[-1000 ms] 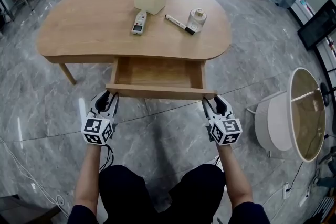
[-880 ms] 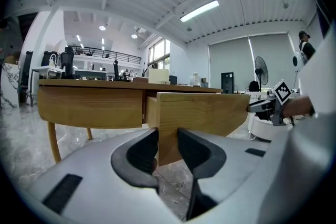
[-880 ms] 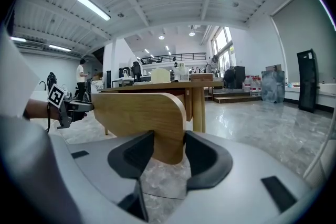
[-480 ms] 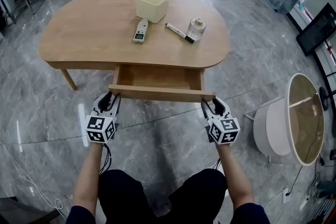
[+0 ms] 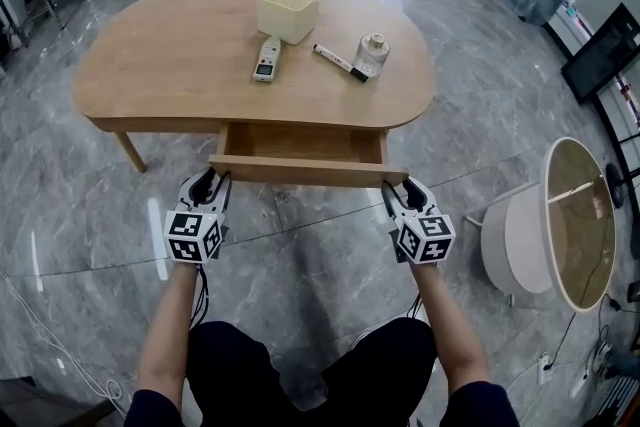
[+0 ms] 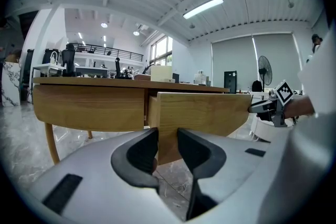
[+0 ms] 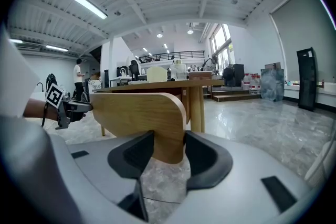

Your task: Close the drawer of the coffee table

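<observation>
So the drawer (image 5: 300, 144) is sticking partway out of the front of the coffee table (image 5: 160, 65), and the inside looks like bare wood. Its front panel (image 5: 308, 172) hangs out past the table edge, facing the person.

The left gripper (image 5: 214, 181) is parked right at the left end of that panel and the right gripper (image 5: 397, 187) at the right end. Both are released: jaws spread, nothing pinched between them. In each gripper view the flat face of the panel sits straight ahead across the gap, with the tips up against it or just about. I honestly can't tell if they're actually touching.

Up on the tabletop behind the drawer there's a cream box (image 5: 287, 14) toward the back. A remote (image 5: 265, 58) lies just in front of it, a marker (image 5: 341, 62) sits to the right, and a small glass jar (image 5: 373, 50) is right by the marker's end.

It all stands on a grey marble floor (image 5: 300, 255), with a round white side table (image 5: 520, 245) off to the right, well apart from the coffee table.
</observation>
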Demonstrator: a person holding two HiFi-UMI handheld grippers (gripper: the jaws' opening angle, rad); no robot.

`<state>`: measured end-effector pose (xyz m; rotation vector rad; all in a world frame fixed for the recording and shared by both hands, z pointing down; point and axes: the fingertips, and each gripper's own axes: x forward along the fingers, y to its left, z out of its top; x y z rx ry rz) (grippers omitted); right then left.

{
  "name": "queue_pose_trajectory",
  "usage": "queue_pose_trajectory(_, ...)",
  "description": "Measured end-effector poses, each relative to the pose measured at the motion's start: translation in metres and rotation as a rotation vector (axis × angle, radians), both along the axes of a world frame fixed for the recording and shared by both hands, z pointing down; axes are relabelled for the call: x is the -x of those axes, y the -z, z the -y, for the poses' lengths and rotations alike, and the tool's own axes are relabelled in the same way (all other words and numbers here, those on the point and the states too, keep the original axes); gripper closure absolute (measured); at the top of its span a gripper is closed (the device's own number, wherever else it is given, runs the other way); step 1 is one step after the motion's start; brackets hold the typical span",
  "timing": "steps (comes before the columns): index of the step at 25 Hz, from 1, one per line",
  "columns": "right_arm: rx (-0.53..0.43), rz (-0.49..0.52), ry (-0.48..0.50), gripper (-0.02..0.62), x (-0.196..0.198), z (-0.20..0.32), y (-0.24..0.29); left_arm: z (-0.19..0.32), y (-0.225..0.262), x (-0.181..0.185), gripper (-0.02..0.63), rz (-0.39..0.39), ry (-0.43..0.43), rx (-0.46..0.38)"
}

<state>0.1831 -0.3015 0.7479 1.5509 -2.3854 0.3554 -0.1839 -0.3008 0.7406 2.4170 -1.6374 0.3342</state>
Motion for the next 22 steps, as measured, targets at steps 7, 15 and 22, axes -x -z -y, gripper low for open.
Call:
queue_pose_trajectory(7,0.006,-0.007,-0.022,0.396,0.001,0.011,-0.001,0.008,0.001,0.000,0.468,-0.013,0.029,-0.004)
queue_pose_trajectory(15,-0.010,0.001,-0.047,0.396,-0.001,0.026,-0.001,0.022,-0.001,-0.002,0.468,-0.020,0.056,0.001)
queue_pose_trajectory(22,-0.003,0.008,-0.082,0.396,-0.003,0.032,-0.003,0.033,-0.003,-0.003,0.469,-0.026,0.079,0.016)
